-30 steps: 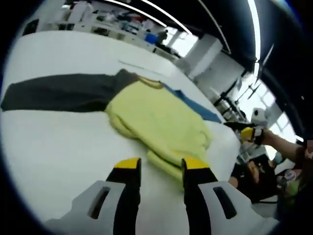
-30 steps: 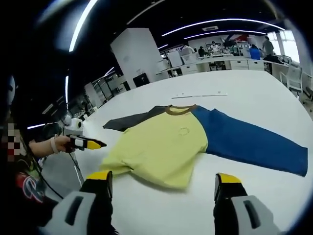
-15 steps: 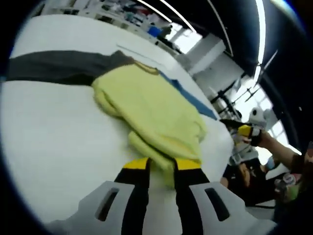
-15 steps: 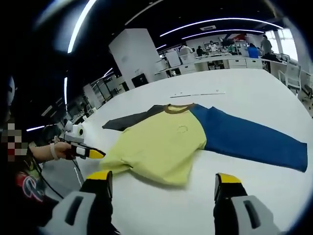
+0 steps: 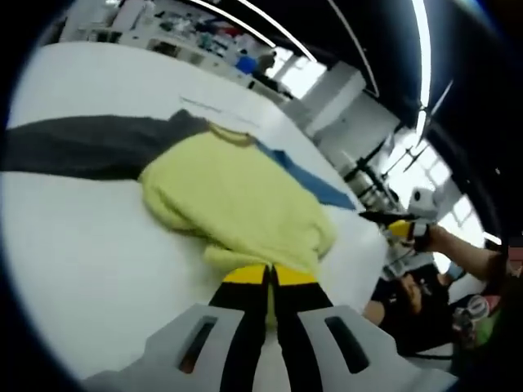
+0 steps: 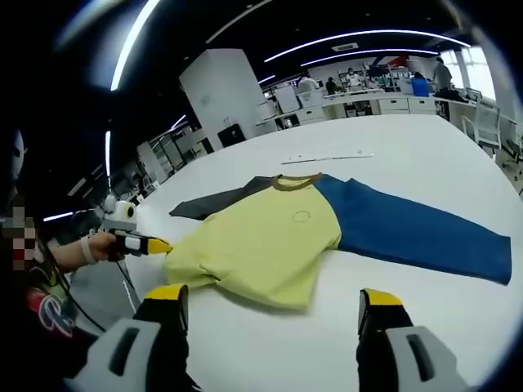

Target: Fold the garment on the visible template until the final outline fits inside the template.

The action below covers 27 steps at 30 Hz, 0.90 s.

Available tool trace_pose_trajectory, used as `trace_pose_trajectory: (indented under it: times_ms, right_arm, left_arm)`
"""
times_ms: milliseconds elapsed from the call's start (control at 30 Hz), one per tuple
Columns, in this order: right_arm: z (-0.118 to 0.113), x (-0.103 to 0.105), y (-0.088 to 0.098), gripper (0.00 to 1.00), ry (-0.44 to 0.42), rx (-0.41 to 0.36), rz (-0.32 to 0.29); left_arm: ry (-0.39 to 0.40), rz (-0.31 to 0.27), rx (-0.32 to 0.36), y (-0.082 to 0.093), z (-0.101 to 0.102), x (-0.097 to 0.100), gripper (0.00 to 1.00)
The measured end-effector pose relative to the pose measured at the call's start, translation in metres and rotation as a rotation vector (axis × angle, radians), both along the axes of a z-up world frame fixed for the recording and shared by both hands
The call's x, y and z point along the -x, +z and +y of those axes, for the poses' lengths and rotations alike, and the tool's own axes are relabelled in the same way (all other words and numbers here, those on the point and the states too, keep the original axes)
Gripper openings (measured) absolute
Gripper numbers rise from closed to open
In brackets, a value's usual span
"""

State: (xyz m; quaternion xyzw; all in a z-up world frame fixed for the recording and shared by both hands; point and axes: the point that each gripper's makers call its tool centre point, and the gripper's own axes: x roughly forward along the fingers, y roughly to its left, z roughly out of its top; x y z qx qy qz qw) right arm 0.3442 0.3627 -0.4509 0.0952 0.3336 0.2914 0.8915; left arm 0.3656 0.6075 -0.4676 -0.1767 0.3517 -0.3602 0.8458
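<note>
1. The garment (image 6: 286,245) is a shirt with a yellow body, a dark grey sleeve (image 5: 82,147) and a blue sleeve (image 6: 417,233). It lies spread on the white surface (image 6: 392,155), both sleeves stretched outward from the yellow body.

2. Left gripper (image 5: 268,275): the jaws are pressed together with the yellow hem pinched between their tips, at the body corner nearest the surface edge. One second ago the jaws stood apart short of the hem; half a second ago they were narrowing around it; the grasp is now complete.

3. In the right gripper view, the left gripper (image 6: 139,242) touches the yellow body at its hem corner on the grey-sleeve side, and the fabric there bunches slightly compared with the earlier frames.

4. Right gripper (image 6: 274,304): the jaws stand wide apart and carry nothing. It hovers above bare surface just short of the yellow body's hem, on the blue-sleeve side. Its position relative to the garment matches the earlier frames.

5. No template outline can be made out under or around the garment. A thin strip (image 6: 327,158) lies on the surface beyond the collar.

6. Assessment: the task is at its start, as no fold has been made. One hem corner is secured; the other corner is not yet held. A two-corner lift likely requires the right gripper to close on the hem first.
</note>
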Motion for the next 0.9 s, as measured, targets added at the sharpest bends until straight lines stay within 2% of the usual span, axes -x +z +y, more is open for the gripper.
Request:
trace_pose_trajectory:
  times_ms: [133,333,667,767,800,900]
  right_arm:
    - [0.000,0.001,0.000,0.86,-0.002,0.001,0.002]
    - [-0.001,0.002,-0.001,0.85,-0.008,0.000,0.005]
    - [-0.008,0.006,-0.002,0.85,-0.024,0.005,0.012]
    - [-0.011,0.007,-0.002,0.85,-0.033,0.004,0.012]
    - [-0.011,0.007,-0.002,0.85,-0.038,0.001,0.012]
    - [-0.012,0.008,-0.003,0.85,-0.036,0.008,0.015]
  left_arm:
    - [-0.055,-0.085,-0.037,0.024,-0.012,-0.004,0.00]
    - [-0.103,-0.102,-0.020,0.034,-0.037,-0.010,0.00]
    - [-0.168,-0.006,-0.026,0.002,-0.070,-0.037,0.01]
    - [-0.192,-0.009,-0.046,-0.006,-0.076,-0.040,0.09]
    - [-0.207,0.018,-0.053,-0.012,-0.078,-0.038,0.11]
    - [-0.213,0.024,-0.058,-0.017,-0.081,-0.036,0.18]
